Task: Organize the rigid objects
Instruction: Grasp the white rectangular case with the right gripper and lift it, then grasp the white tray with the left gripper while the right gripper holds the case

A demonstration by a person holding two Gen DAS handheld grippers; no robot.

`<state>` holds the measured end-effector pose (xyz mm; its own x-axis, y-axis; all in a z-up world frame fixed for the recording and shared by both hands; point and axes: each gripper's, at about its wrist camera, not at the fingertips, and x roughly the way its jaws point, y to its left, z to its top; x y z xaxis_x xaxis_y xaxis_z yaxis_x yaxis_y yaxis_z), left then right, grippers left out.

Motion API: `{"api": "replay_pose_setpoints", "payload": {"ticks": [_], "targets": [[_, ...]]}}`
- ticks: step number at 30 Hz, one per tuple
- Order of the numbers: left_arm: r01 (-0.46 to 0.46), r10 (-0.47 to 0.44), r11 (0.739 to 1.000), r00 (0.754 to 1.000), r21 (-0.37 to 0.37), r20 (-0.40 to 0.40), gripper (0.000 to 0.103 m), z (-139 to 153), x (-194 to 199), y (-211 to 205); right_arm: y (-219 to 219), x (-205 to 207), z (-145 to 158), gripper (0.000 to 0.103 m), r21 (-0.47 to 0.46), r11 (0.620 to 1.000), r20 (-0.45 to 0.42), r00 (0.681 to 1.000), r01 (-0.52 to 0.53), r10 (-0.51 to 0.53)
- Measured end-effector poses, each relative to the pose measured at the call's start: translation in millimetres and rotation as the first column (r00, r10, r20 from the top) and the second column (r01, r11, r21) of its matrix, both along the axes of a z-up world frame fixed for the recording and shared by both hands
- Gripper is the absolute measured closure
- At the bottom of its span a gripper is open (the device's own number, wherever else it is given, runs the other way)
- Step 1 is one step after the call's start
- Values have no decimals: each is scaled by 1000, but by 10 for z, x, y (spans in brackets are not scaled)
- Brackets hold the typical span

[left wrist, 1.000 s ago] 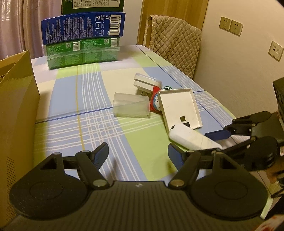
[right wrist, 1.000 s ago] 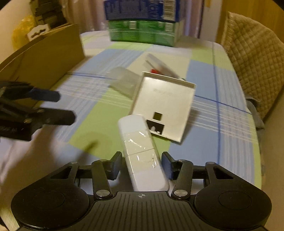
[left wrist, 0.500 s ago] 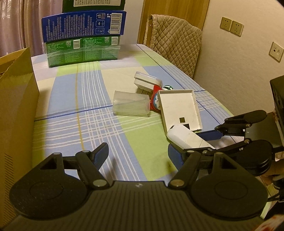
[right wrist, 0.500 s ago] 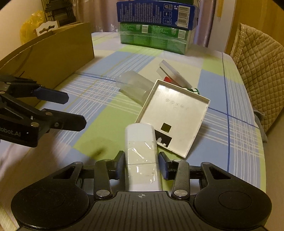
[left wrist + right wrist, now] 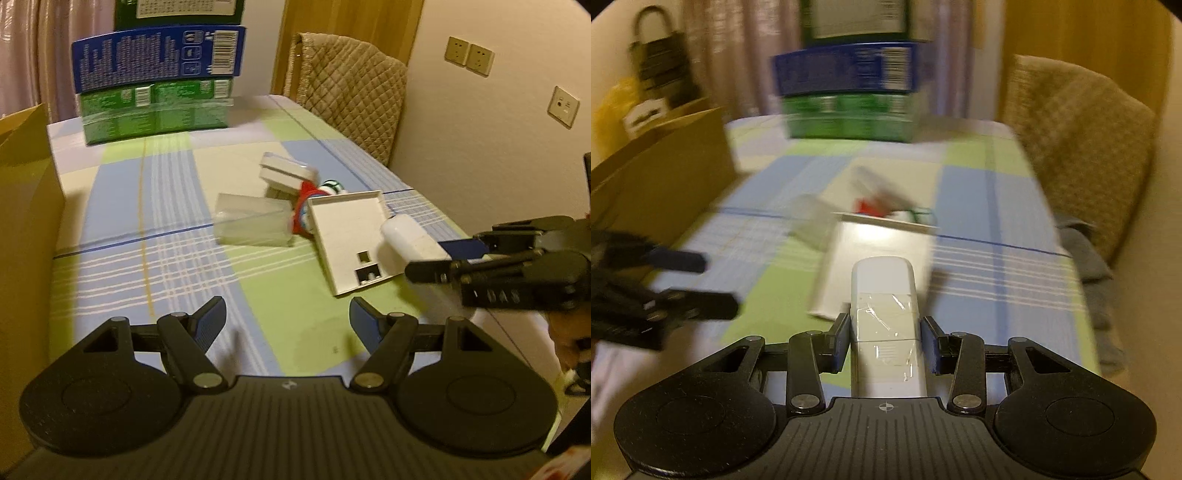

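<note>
White bar [image 5: 884,317], long axis running straight out between the clamped right jaws, is held above the bench [image 5: 258,295]; left gripper [image 5: 288,319] gapes empty nearby.

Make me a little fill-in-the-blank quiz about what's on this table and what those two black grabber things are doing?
1. The right gripper has its fingers closed on a ____ oblong box.
2. The left gripper holds ____ between its open fingers.
3. At the far end of the table, a blue carton is stacked on a ____ one.
4. The clear plastic container is lying on its ____.

Missing words: white; nothing; green; side
</note>
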<state>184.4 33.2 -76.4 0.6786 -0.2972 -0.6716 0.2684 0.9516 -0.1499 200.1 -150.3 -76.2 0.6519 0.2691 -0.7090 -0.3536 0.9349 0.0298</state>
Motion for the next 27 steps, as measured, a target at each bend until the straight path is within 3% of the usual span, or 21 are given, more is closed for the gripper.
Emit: {"api": "replay_pose_setpoints", "payload": {"ticks": [5,8,14,17,24,27], "targets": [[6,-6,1000,1000,-7,-1,33,-27,63,-56,-218,200,-97,65,-65,993,-39,994,102,-105],[3,-3,1000,1000,-17,1,33,-31,111,-61,-201,283,-150,66,-67,995,-64,995,67,-72],[1,0,1000,1000,-24,11,29,-41,194,-73,-25,214,-135,66,68,994,-100,991,-82,89],[-15,15,1000,1000,-9,1,26,-81,240,-99,-27,205,-129,66,27,998,-85,995,-57,59],[-65,66,996,998,57,-3,10,-206,382,-249,-114,233,-123,65,40,999,-88,996,13,-9],[-88,89,994,996,60,-14,9,-261,451,-304,-128,251,-116,66,52,998,-86,996,26,-22]]}}
